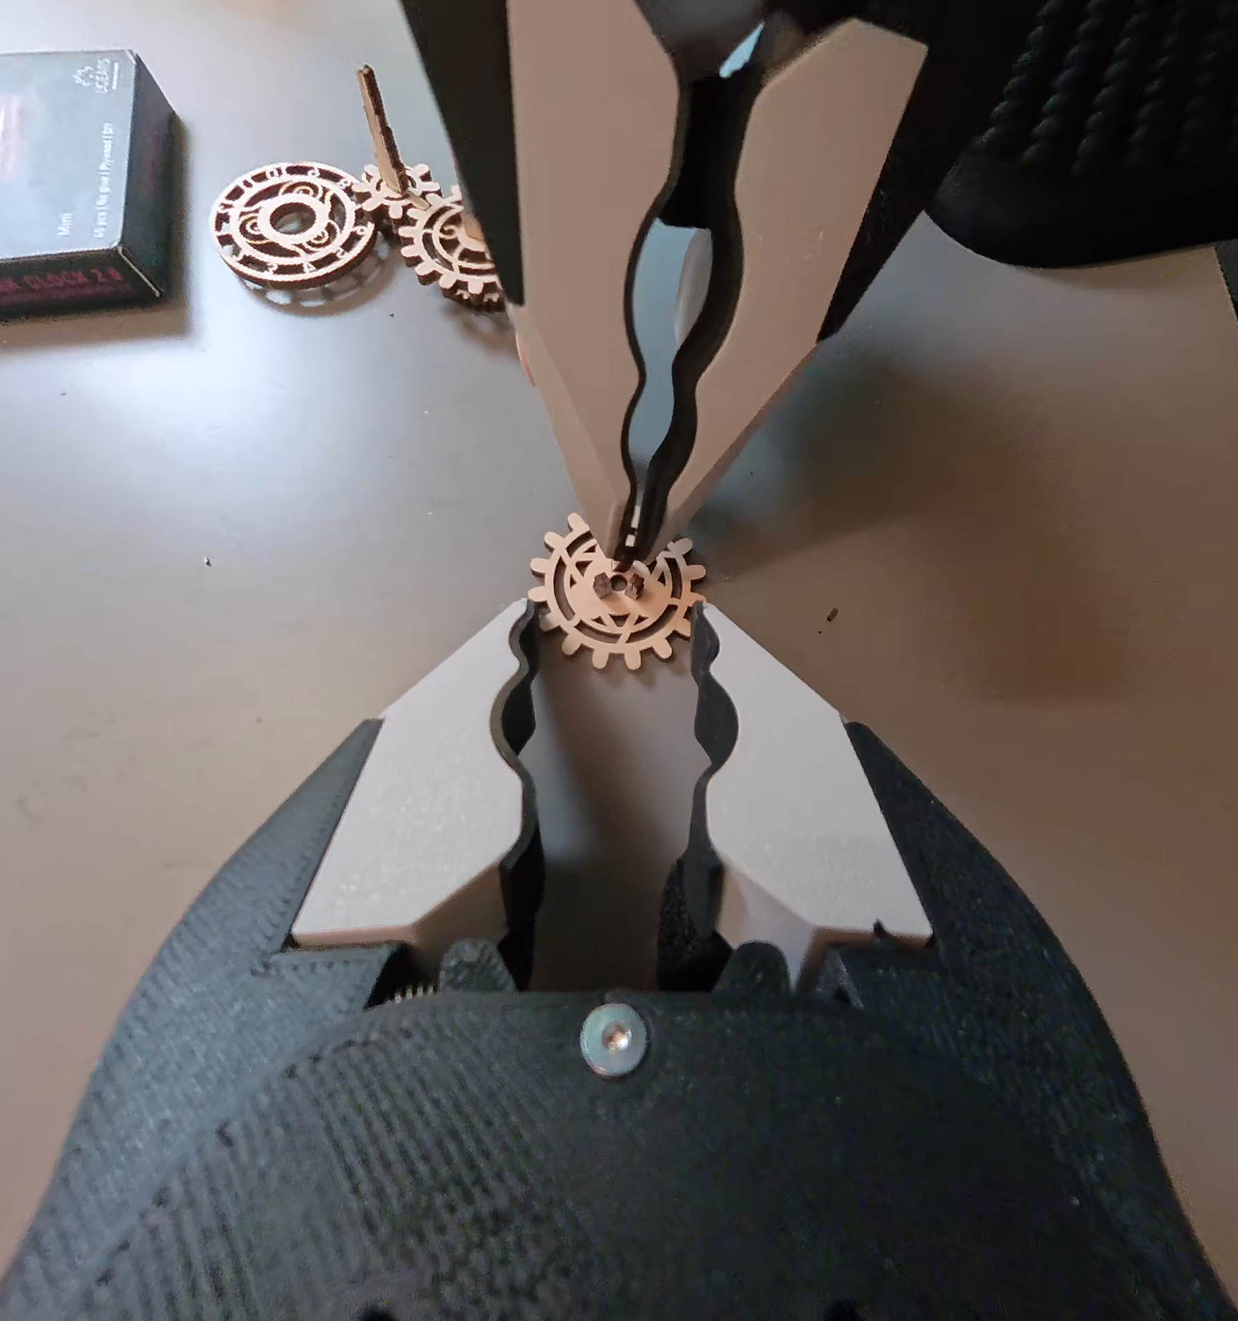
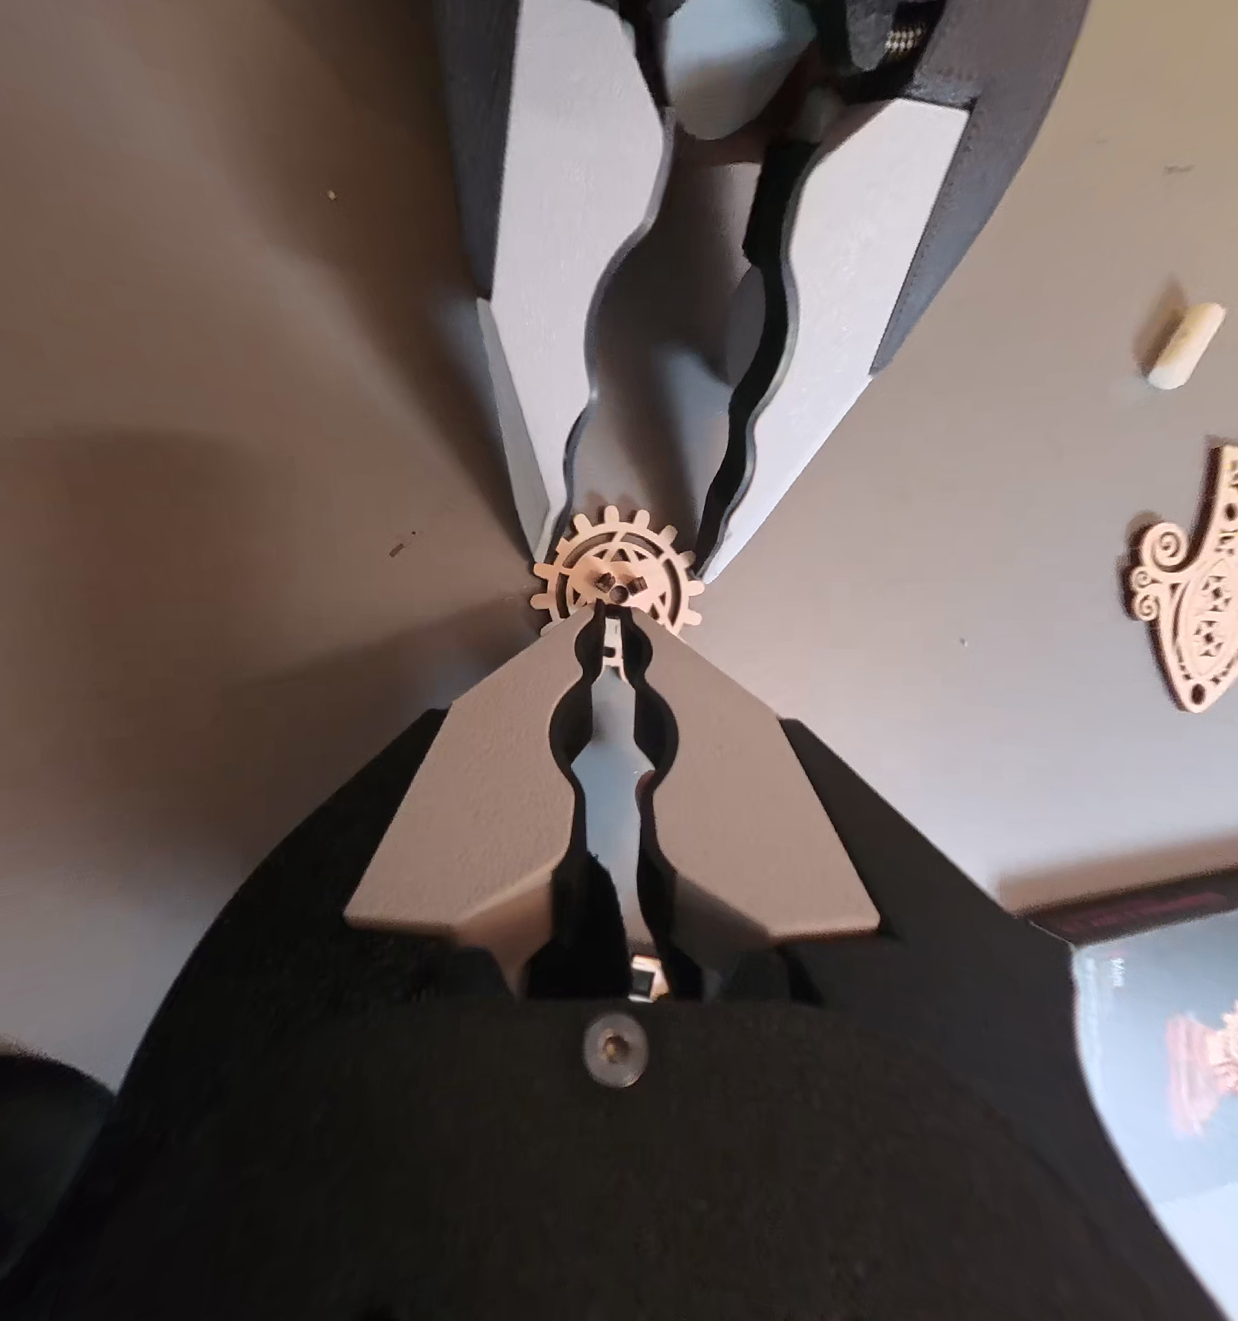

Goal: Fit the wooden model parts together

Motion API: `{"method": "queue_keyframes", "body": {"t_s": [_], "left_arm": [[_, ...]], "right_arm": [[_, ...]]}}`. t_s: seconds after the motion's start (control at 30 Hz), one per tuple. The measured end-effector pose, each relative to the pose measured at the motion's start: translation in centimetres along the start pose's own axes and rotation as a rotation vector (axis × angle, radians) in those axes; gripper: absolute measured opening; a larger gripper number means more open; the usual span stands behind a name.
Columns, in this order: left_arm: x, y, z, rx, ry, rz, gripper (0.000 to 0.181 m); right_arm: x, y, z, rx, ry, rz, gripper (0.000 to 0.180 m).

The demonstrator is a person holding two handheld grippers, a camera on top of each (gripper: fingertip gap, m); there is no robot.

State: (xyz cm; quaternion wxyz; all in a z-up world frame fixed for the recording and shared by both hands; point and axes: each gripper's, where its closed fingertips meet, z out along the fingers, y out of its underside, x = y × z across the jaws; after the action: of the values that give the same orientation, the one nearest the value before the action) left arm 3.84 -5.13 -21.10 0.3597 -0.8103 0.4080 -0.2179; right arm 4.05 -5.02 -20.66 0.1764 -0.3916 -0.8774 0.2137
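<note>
My left wrist camera sits just behind its own jaws and looks steeply down, very close to the matte brown desk (image 1: 172, 643). My right wrist camera looks down from the opposite side, equally near. Both views share the small pale wooden cog-toothed gear (image 1: 616, 599) (image 2: 617, 572) at centre and the black cardboard box (image 1: 51, 179) (image 2: 1138, 1058).

I see soft daylight and big grey shadows on the bench (image 1: 172, 500); my right view is blurry, and the edges bend outward
</note>
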Motion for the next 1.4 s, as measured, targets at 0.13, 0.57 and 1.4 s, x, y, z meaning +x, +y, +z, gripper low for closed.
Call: {"method": "queue_keyframes", "body": {"t_s": [0.13, 0.57, 1.4], "left_arm": [[0.0, 0.0, 0.0, -0.001, -0.003, -0.006, 0.041], [0.0, 0.0, 0.0, 0.004, -0.005, -0.015, 0.04], [-0.1, 0.0, 0.0, 0.006, -0.004, -0.026, 0.04]], "right_arm": [[0.0, 0.1, 0.0, -0.048, -0.091, 0.046, 0.001], [-0.1, 0.7, 0.2, -0.178, -0.13, -0.039, 0.0], [0.1, -0.1, 0.1, -0.157, -0.115, 0.041, 0.002]]}}
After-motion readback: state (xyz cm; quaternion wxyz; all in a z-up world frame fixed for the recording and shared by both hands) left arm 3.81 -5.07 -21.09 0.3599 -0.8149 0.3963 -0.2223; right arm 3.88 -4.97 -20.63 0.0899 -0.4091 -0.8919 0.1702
